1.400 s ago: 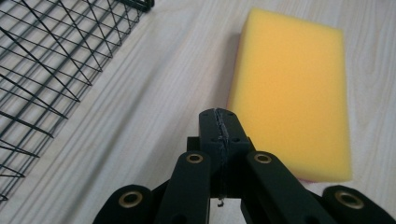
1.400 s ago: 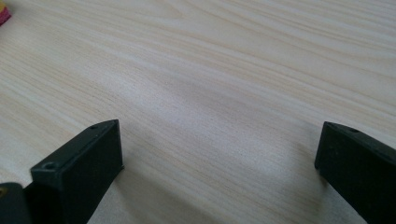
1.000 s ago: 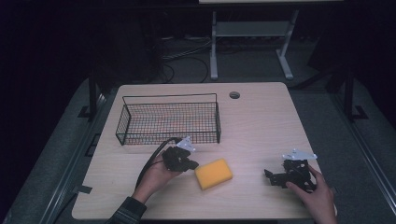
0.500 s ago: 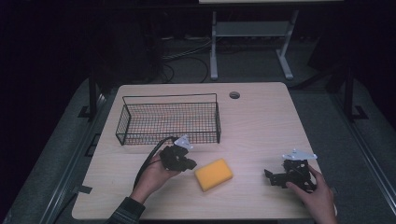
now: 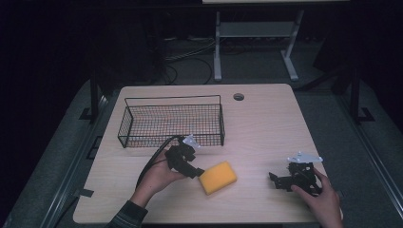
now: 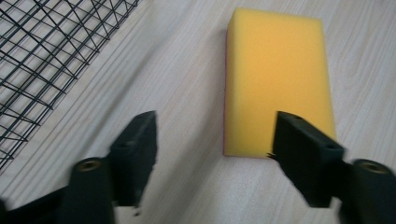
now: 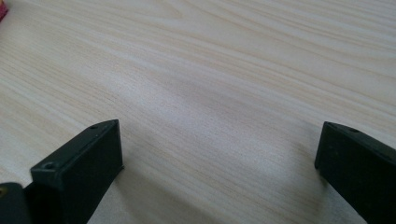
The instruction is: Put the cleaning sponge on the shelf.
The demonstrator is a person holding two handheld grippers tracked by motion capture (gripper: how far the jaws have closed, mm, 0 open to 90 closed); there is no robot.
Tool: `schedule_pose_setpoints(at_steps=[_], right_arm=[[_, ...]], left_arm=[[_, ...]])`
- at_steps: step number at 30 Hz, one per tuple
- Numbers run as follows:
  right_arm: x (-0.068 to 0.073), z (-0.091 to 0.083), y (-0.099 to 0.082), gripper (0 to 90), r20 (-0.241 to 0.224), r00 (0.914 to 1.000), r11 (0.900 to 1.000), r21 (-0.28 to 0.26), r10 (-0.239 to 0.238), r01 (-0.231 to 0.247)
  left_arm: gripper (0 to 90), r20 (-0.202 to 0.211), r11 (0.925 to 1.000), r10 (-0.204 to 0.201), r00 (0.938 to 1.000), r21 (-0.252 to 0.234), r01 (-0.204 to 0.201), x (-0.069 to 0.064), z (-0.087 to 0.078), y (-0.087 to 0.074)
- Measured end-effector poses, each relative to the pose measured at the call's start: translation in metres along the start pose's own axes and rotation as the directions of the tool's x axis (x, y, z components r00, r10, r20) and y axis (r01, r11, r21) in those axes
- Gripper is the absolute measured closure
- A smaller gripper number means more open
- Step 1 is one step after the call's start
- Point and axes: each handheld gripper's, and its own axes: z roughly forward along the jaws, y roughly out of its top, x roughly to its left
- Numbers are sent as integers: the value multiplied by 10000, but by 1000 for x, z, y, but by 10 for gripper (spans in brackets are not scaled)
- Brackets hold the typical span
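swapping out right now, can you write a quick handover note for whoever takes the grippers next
Left gripper: open, its jaws have just been opening; aimed at the near end of the yellow sponge, not gripping it.
Right gripper: open, nothing between its jaws, low over bare table at the right.
Sponge: lying flat on the table, in front of the wire basket and outside it.
Done: nothing picked up yet.
Left: likely close on the sponge, lift it and set it in the basket.

- Gripper – jaws spread, just been opening, nothing pinched.
- Yellow sponge flat on the table, near end by the right jaw.
- Wire basket – upper left.
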Motion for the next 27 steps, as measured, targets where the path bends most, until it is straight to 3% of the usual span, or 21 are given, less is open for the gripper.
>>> schedule_pose_setpoints(at_steps=[3,7,27], right_arm=[[0,0,0,1,2,10000,10000,-2,-3,3],[0,0,0,1,4,10000,10000,1,-1,1],[0,0,0,1,5,10000,10000,2,-6,6]], left_arm=[[147,-199,9999,24,9998,106,-21,-2,-1,2],[83,-335,9998,44,9994,190,-38,-8,-2,8],[79,209,9981,406,9990,464,-416,-30,6,28]])
